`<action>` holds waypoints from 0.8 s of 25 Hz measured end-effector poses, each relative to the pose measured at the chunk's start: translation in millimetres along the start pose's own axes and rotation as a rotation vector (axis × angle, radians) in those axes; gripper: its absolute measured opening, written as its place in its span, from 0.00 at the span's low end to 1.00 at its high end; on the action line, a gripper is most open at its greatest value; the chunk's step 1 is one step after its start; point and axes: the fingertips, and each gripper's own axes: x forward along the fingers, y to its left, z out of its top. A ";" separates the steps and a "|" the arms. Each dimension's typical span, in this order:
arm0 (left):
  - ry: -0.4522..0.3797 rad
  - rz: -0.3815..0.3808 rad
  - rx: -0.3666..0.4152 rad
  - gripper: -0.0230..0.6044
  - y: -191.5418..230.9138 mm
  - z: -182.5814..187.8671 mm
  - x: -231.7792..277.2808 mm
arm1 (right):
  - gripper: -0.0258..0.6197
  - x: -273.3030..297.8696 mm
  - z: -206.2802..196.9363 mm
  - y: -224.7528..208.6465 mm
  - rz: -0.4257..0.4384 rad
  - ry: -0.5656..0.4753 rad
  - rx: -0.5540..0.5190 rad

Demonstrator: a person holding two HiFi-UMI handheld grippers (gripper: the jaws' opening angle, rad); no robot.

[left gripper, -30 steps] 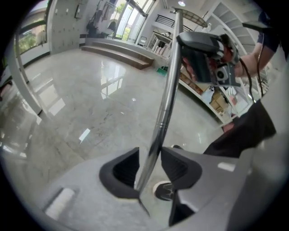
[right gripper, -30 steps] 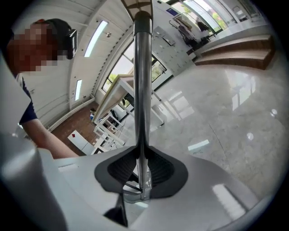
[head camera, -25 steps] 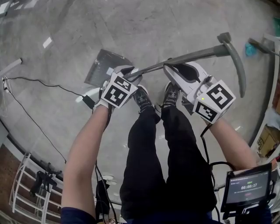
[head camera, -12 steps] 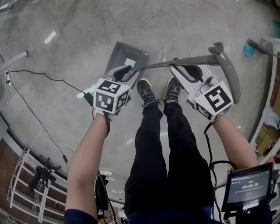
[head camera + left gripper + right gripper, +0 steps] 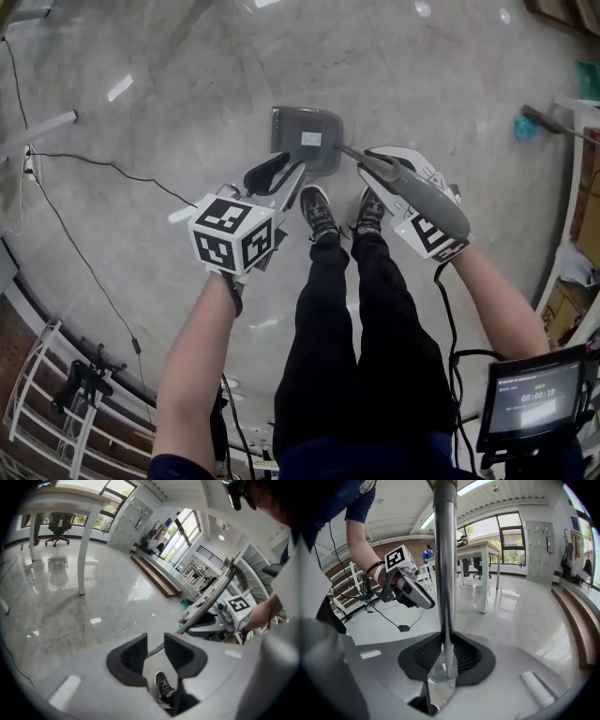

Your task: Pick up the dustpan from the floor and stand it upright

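**Head view.** The dustpan (image 5: 307, 141) has its pan end low, just ahead of my shoes (image 5: 319, 211) on the grey floor (image 5: 159, 103). I cannot tell whether it rests flat. Its handle (image 5: 422, 195) rises from there toward the camera, passing above the right shoe. My right gripper (image 5: 372, 165) sits on that handle, just right of the shoes. My left gripper (image 5: 284, 172) hangs just left of the shoes, clear of the dustpan.

**Left gripper view.** The 2 fingers of my left gripper (image 5: 155, 649) stand apart with a narrow gap. They have just been closing, and nothing lies between them. Through the gap show 1 shoe (image 5: 163, 686) and, farther off, the handle (image 5: 195, 611), which the pads do not touch.

**Right gripper view.** The 2 fingers of my right gripper (image 5: 446, 656) are clamped on the handle (image 5: 445, 573), which runs nearly straight up from the pads. The left gripper (image 5: 410, 592) shows to the left of the handle, apart from it.

**Step in hand, as I judge it.** The pick-up is done. The dustpan is near upright ahead of the shoes, carried by the right gripper alone.

**Next move, as I judge it.** Settle the base squarely on the floor ahead of the shoes and check that it balances. Only then let the right fingers part, since a leaning handle would let the dustpan topple.
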 end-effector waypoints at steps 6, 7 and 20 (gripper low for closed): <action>-0.079 -0.073 0.010 0.22 -33.0 24.3 -27.8 | 0.17 -1.4 -6.5 3.1 0.013 0.069 -0.149; -0.085 -0.096 0.028 0.22 -41.5 28.8 -30.8 | 0.17 -1.6 -7.5 3.9 0.016 0.083 -0.177; -0.200 -0.312 -0.052 0.27 -152.7 108.5 -60.4 | 0.19 -9.3 -5.3 3.1 -0.009 0.150 -0.287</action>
